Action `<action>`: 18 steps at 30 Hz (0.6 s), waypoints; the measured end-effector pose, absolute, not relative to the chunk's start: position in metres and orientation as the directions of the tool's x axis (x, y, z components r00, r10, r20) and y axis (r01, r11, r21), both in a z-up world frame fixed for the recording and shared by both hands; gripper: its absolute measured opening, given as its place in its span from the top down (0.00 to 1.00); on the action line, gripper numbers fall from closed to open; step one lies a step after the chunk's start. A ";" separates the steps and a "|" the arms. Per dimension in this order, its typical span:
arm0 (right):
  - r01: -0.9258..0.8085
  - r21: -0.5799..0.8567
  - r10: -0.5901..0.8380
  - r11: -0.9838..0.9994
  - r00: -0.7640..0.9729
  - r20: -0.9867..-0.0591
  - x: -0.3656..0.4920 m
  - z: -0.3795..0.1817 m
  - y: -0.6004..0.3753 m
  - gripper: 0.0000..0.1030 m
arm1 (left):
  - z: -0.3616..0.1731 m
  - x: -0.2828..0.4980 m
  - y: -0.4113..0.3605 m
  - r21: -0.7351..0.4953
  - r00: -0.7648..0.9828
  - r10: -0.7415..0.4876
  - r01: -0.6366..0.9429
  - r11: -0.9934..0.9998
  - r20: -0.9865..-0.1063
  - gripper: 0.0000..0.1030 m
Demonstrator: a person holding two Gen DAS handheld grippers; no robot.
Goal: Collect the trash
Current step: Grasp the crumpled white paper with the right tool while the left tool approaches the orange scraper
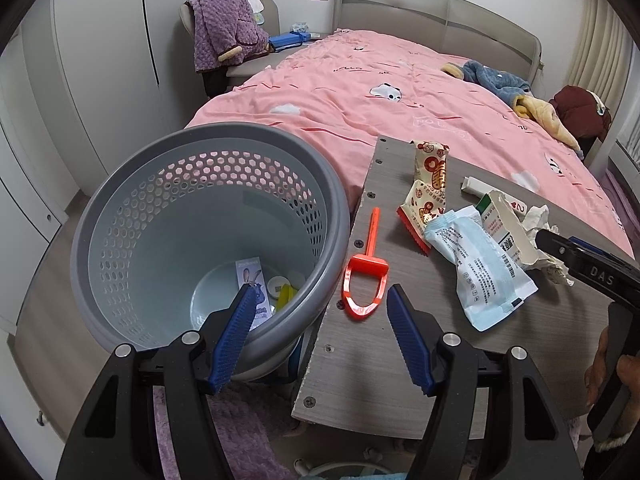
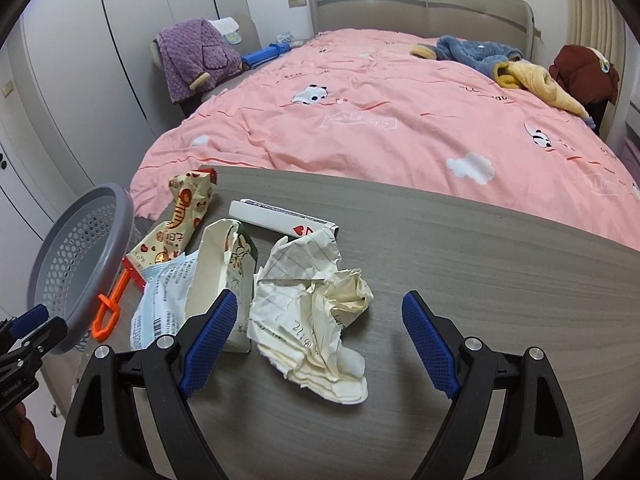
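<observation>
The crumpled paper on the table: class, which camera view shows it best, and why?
The right wrist view: the crumpled paper lies whole and close between the open right tongs. The left wrist view catches only a sliver at the table's far side, behind the torn carton.

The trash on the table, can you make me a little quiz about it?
1. True or false: the gray basket already has things inside.
2. What lies nearest the right tool? A) crumpled paper B) orange plastic piece C) snack wrapper
3. Fill in: both the left tool and the right tool are ___.

Key: 1 true; 2 A; 3 open.
</observation>
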State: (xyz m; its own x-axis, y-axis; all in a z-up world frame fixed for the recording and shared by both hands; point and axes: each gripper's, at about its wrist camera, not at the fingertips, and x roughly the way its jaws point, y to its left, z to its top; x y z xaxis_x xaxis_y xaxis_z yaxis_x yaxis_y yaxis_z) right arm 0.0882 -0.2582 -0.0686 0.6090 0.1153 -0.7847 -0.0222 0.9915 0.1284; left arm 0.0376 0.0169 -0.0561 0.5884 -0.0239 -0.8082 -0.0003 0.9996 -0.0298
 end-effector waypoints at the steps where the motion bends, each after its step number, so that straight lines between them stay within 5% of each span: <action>1: -0.019 0.125 0.111 0.992 0.603 -0.790 0.090 -0.070 -0.258 0.21 | -0.056 0.038 0.017 -0.031 0.588 -0.023 -0.002 1.000 -0.808 0.37; 6: -0.019 0.125 0.113 0.992 0.575 -0.810 0.095 -0.079 -0.256 0.26 | -0.057 0.040 0.019 -0.035 0.587 -0.024 -0.007 0.999 -0.809 0.37; 11: -0.029 0.140 0.133 0.990 0.555 -0.821 0.096 -0.084 -0.256 0.45 | -0.058 0.039 0.019 -0.039 0.581 -0.028 -0.006 0.999 -0.814 0.37; 18: -0.027 0.169 0.154 0.985 0.569 -0.808 0.088 -0.081 -0.260 0.51 | -0.061 0.036 0.012 -0.039 0.574 -0.037 0.010 0.999 -0.818 0.37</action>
State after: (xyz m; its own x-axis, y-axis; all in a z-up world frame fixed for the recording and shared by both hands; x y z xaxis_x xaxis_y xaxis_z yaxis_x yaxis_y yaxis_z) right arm 0.0877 -0.2597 -0.0810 0.5694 0.1538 -0.8076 -0.0267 0.9853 0.1688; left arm 0.0364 0.0124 -0.0607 0.5742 -0.0373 -0.8179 0.0096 0.9992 -0.0388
